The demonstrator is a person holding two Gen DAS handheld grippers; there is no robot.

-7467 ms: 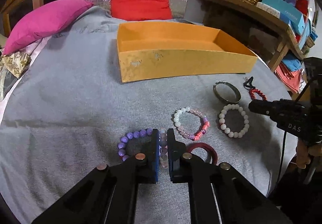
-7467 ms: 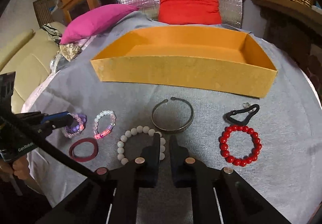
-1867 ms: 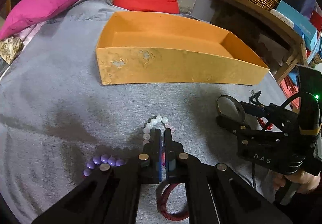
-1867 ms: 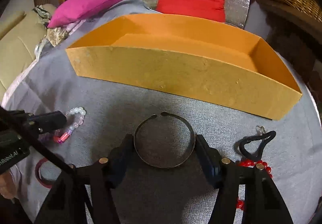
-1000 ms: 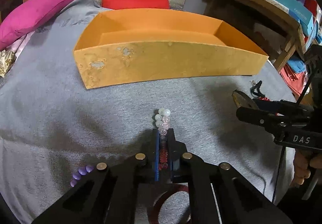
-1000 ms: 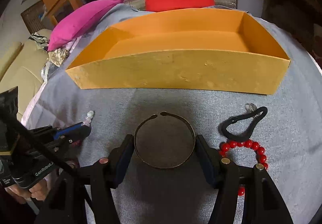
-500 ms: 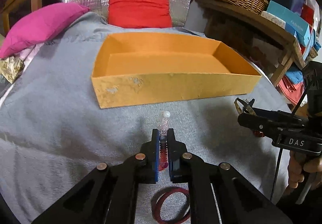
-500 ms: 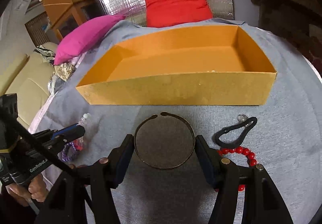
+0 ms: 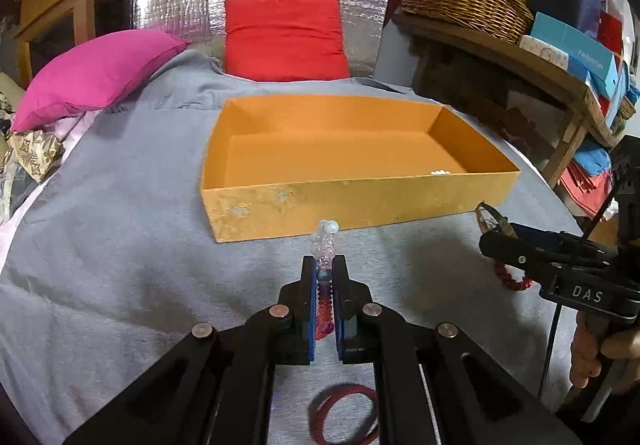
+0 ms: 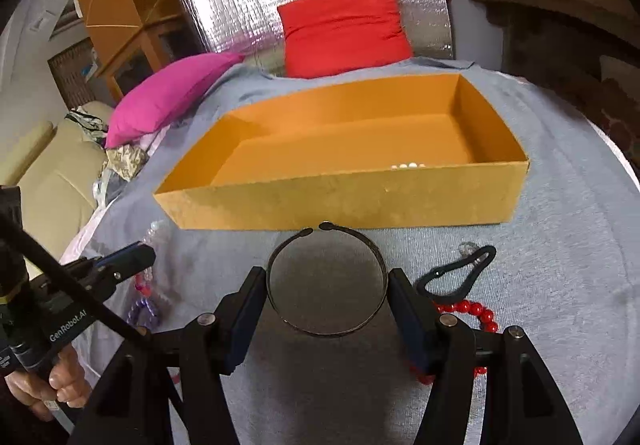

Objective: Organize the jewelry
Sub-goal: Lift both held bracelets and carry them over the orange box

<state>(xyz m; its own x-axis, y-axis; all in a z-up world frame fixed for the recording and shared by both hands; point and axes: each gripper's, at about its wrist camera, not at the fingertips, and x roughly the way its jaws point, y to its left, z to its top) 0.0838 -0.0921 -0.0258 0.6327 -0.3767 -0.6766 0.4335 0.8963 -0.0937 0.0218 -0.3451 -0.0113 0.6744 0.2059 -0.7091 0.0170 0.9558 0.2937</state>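
Note:
My left gripper [image 9: 325,273] is shut on a pastel bead bracelet [image 9: 325,245] and holds it above the grey cloth, short of the orange box [image 9: 320,205]. My right gripper [image 10: 326,285] grips a metal cuff bangle [image 10: 326,332] between its wide-set fingers, raised in front of the orange box [image 10: 360,197]. White beads [image 10: 408,166] lie inside the box by its front wall. A red bead bracelet [image 10: 472,311] and a black clip [image 10: 456,273] lie on the cloth at the right. A purple bead bracelet [image 10: 142,311] lies at the left.
A dark red ring bangle [image 9: 344,419] lies on the cloth under my left gripper. A pink pillow [image 9: 96,77] and a red pillow [image 9: 284,37] sit behind the box. A wooden shelf with a wicker basket [image 9: 460,1] stands at the right.
Both grippers have risen with their pieces and the box's inside shows more. The left gripper took the pastel bracelet off the cloth earlier; the right closed on the cuff bangle.

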